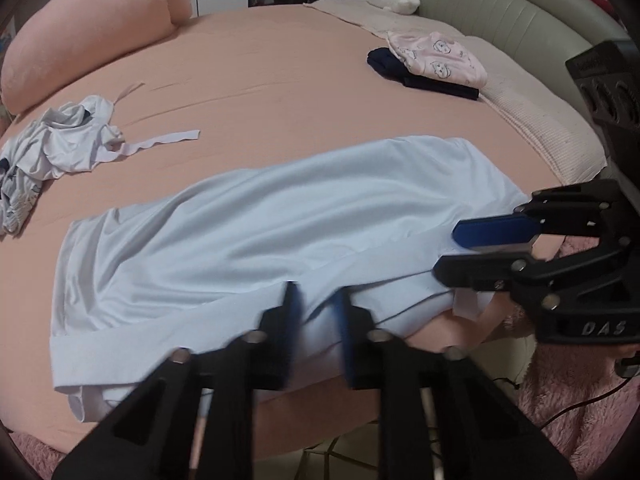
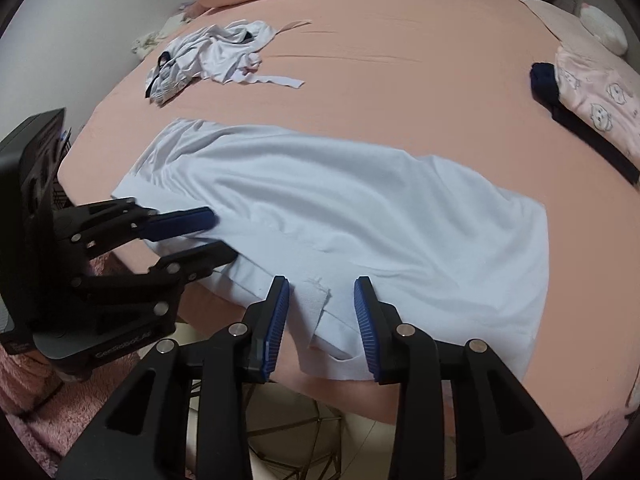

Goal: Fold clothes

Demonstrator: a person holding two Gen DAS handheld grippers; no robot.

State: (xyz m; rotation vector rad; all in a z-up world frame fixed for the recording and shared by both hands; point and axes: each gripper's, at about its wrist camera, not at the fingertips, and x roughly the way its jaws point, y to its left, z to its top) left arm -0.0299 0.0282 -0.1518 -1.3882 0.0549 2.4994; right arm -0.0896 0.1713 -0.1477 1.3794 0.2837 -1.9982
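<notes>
Currently I log: pale blue garment [image 1: 256, 216] spread lengthwise on bed [image 1: 280, 72], partly folded; folded pile [image 1: 432, 64] far right, crumpled clothes [image 1: 68, 140] left unfolded; left gripper [image 1: 316, 312] and right gripper [image 2: 322, 312] both parted at its near hem.

Left tool [image 1: 316, 304] and right tool [image 2: 322, 296], both held low and side by side, with blue-padded fingers [image 2: 276, 320] parted; neither one gripped anything.

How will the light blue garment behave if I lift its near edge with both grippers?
The garment probably drapes limply: it lies thin and rippled on the bed. It looks light. Its smooth sheen hints it may slip, so the open left gripper and right gripper should pinch deep.
</notes>
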